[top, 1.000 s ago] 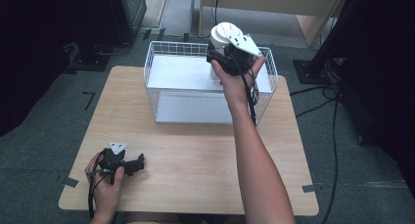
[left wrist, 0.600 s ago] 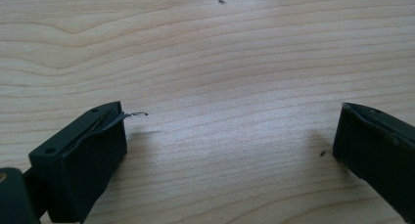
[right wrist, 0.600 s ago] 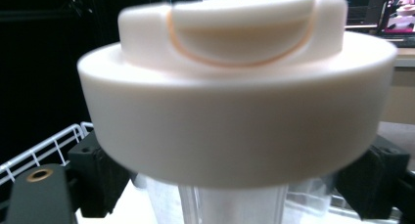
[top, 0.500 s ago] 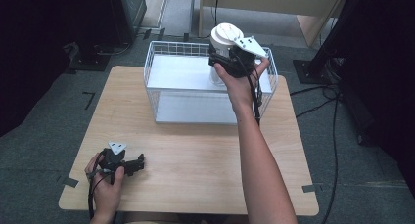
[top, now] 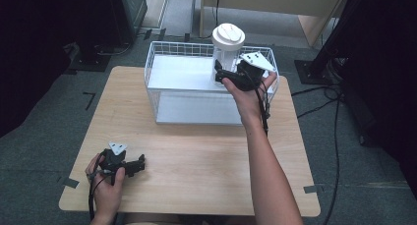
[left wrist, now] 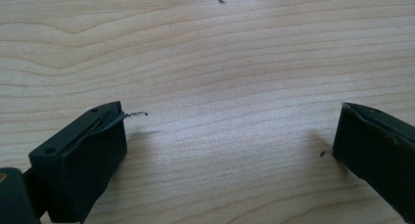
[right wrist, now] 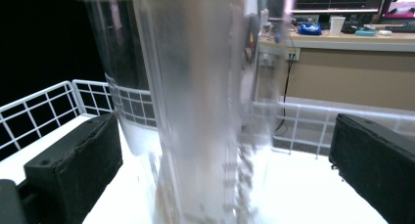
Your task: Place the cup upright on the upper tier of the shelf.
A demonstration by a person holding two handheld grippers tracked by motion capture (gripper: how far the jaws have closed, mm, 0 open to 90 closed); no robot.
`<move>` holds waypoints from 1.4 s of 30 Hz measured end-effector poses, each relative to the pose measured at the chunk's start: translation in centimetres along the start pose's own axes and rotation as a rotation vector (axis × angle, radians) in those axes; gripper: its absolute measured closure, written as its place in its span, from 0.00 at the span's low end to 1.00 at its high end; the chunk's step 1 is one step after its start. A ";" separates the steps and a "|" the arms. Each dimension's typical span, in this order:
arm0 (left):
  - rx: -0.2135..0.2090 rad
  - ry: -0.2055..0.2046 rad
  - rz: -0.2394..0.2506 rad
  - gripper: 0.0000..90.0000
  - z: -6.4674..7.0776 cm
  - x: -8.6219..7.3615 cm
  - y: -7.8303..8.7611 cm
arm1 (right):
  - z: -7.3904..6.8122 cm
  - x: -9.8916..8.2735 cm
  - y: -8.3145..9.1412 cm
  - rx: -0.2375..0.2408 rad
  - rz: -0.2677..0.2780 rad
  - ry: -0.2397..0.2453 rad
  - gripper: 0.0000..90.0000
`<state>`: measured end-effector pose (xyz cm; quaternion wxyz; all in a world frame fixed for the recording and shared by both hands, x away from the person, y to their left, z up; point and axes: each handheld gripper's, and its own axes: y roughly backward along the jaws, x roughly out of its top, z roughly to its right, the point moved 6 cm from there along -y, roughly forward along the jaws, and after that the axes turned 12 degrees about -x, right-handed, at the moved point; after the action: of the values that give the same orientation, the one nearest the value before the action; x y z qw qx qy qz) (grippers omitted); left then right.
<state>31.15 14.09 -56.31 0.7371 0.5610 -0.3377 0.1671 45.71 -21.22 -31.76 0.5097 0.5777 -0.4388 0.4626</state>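
Clear jar (top: pixel 227 53) stands in wire basket (top: pixel 162 95), seemingly touching nothing.

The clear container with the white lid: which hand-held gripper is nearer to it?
Right. The right hand-held gripper is at the container in the wire basket, jaws open; the left hand-held gripper rests at the table's near corner.

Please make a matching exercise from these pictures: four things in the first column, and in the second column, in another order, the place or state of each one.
Things:
1. jar
2. basket
3. left gripper
4. right gripper

Places or states:
A. open, low over bare wood at the table's near left corner
B. white wire, at the far side of the table
C. clear, white lid, upright in the basket
D. open, jaws either side of the jar, having just been opening

Pairs: 1-C, 2-B, 3-A, 4-D
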 end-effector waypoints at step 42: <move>0.000 0.000 0.000 0.00 0.0 0.0 0.0 | 4.4 -11.1 10.0 -0.010 -0.043 0.053 0.00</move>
<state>31.15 14.10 -56.31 0.7370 0.5611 -0.3378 0.1669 34.19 -26.18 -41.03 0.5339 0.5718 -0.4152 0.4643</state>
